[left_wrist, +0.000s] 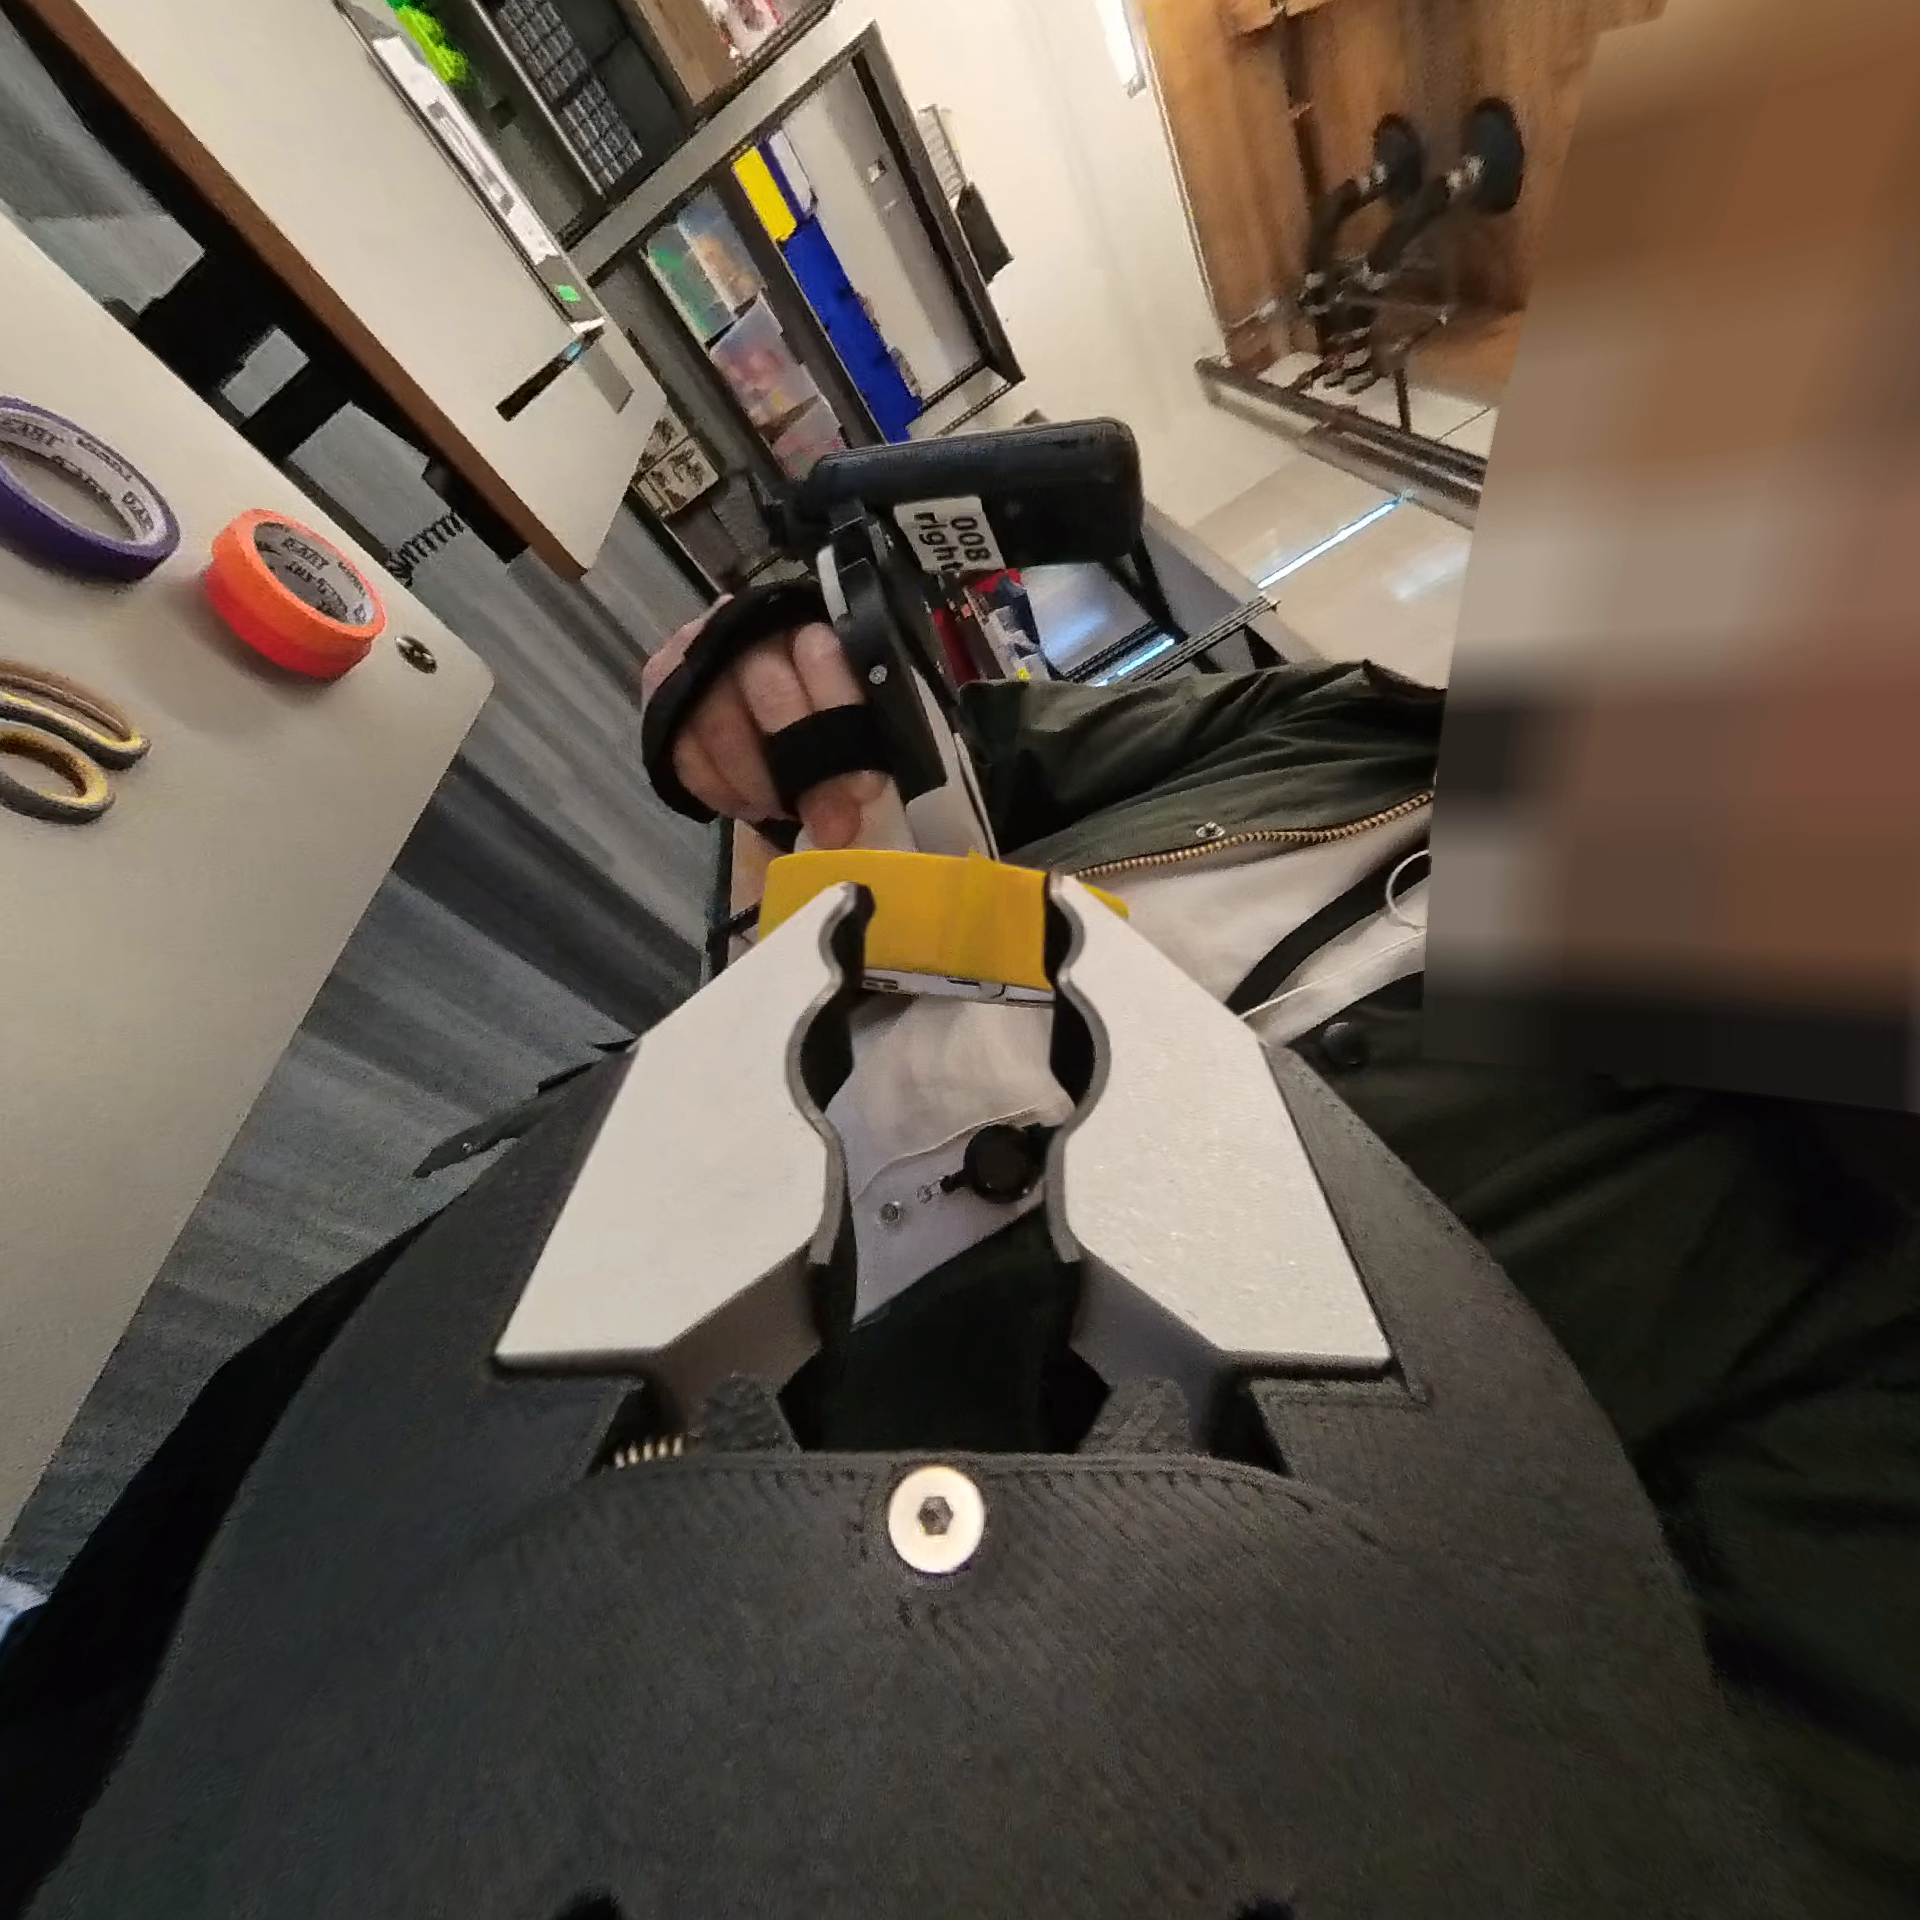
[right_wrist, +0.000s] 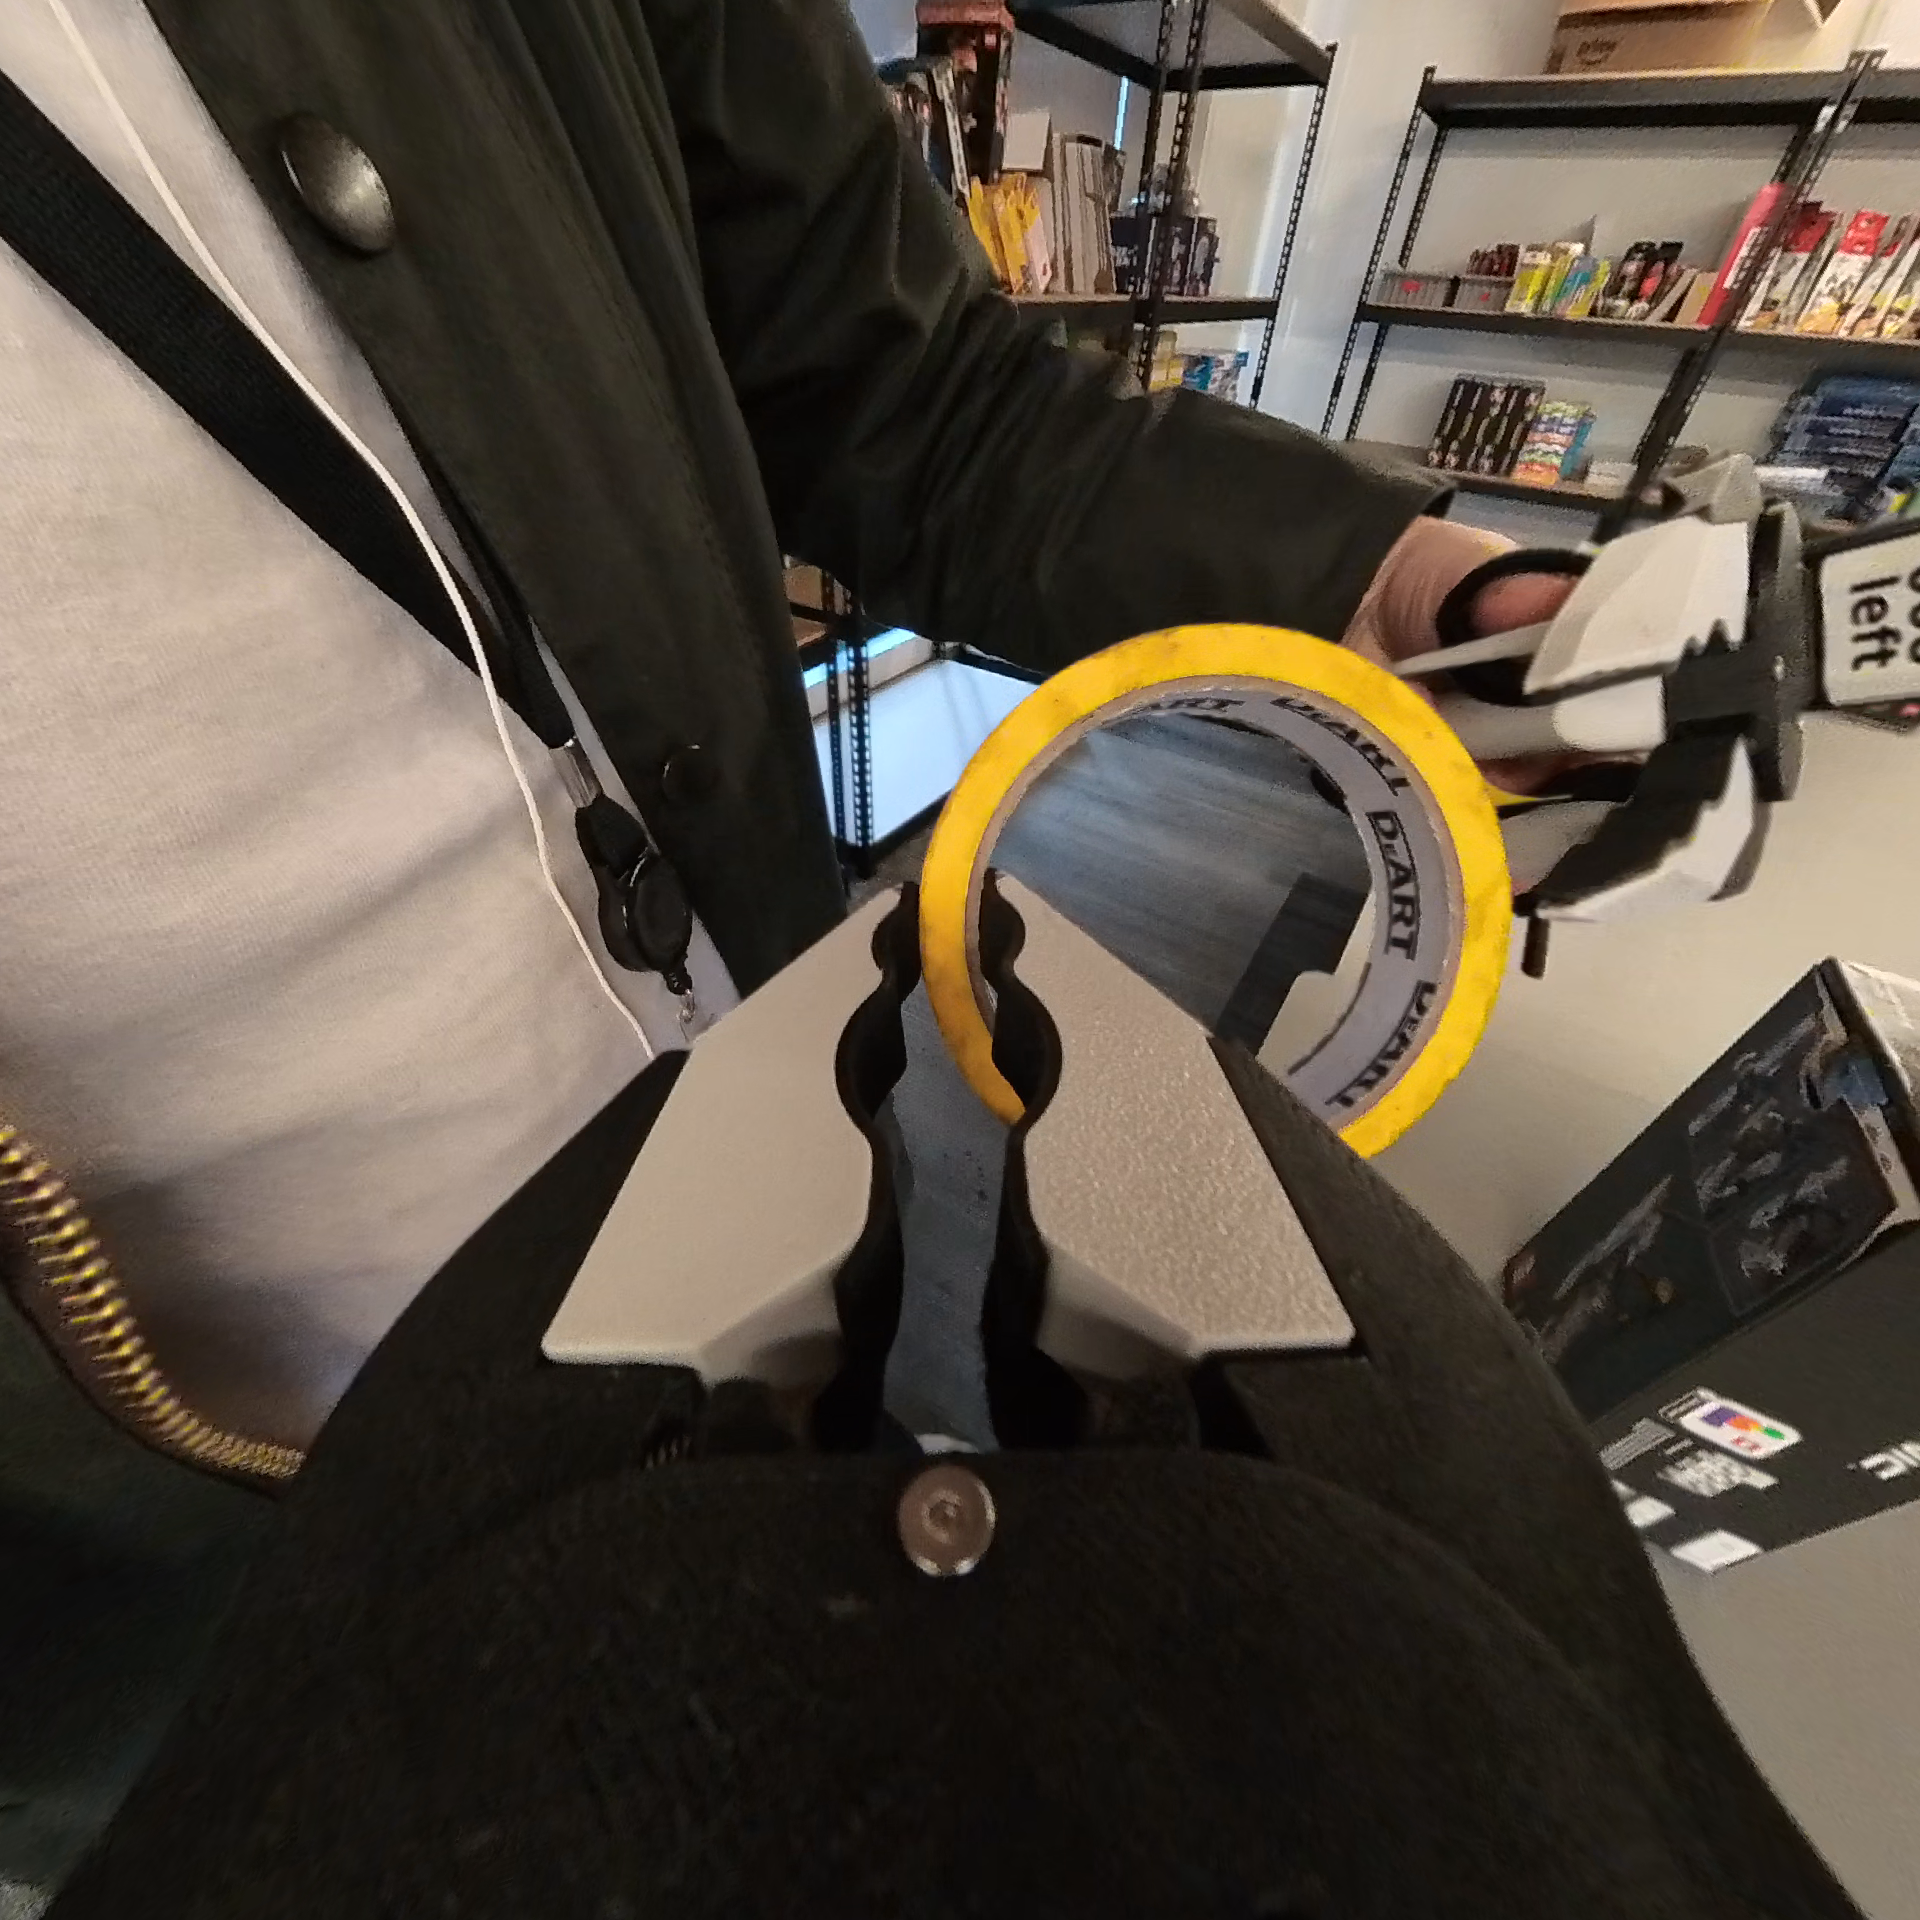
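Note:
A yellow tape roll (right_wrist: 1226, 655) with a grey inner core is held in the air between both grippers, in front of a person's torso. My right gripper (right_wrist: 951, 904) is shut on the roll's wall, one finger inside the ring and one outside. My left gripper (left_wrist: 956, 899) is shut across the width of the same yellow roll (left_wrist: 935, 935) on its opposite side. The left gripper also shows in the right wrist view (right_wrist: 1444, 696), clamped on the roll's far edge. The right gripper's black body (left_wrist: 883, 623), held by a strapped hand, shows just beyond the roll.
A white table (left_wrist: 208, 831) at the left carries a purple tape roll (left_wrist: 73, 488), an orange tape roll (left_wrist: 291, 592) and brown rings (left_wrist: 52, 748). A black box (right_wrist: 1714, 1164) lies on a grey surface at the right. Stocked metal shelves (right_wrist: 1621, 312) stand behind. The person's dark jacket (right_wrist: 623, 416) is close. Spacing between my two grippers at the tips: around 10 cm.

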